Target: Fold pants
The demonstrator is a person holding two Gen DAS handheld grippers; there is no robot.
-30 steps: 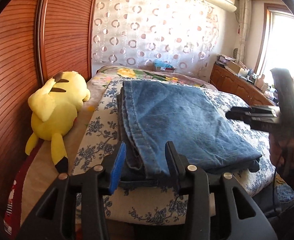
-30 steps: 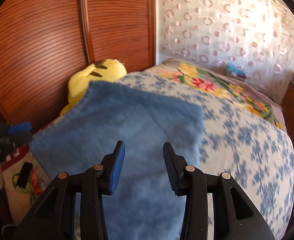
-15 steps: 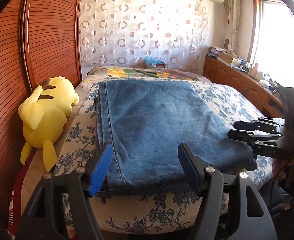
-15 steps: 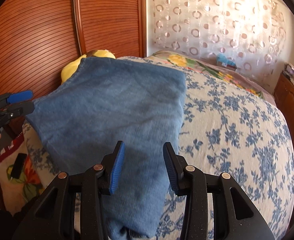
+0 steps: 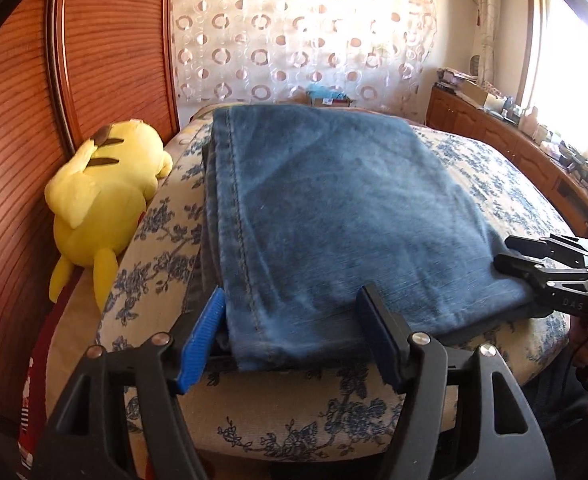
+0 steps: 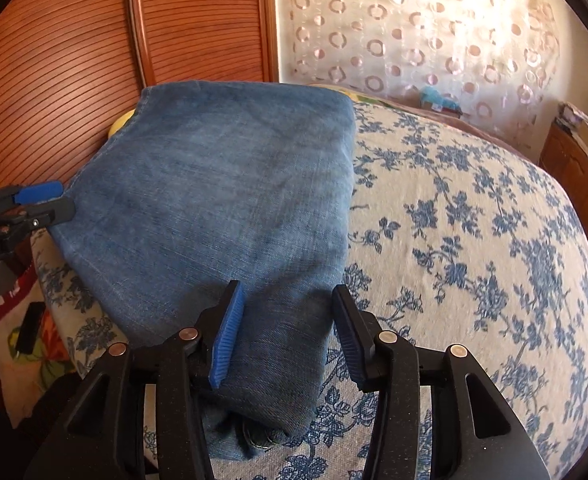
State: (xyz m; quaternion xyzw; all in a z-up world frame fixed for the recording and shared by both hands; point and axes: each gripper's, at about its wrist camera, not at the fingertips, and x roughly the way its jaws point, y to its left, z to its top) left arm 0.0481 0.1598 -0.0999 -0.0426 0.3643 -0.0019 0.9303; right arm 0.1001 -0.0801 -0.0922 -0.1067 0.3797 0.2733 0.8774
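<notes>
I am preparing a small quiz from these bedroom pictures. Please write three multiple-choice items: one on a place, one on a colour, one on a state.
1. Where does the plush toy lie?
A. on top of the jeans
B. between the jeans and the wooden wardrobe
C. on the floor

2. What colour is the flower print on the bedspread?
A. blue
B. red
C. green

3. How do the jeans lie on the bed?
A. spread out at full length
B. rolled into a tube
C. folded in flat layers

Answers:
1 B: the yellow toy lies at the bed's side by the wooden wardrobe, beside the denim, not on it.
2 A: blue flowers on a cream ground.
3 C: stacked layers show at the near edge, between the left claw pads.
</notes>
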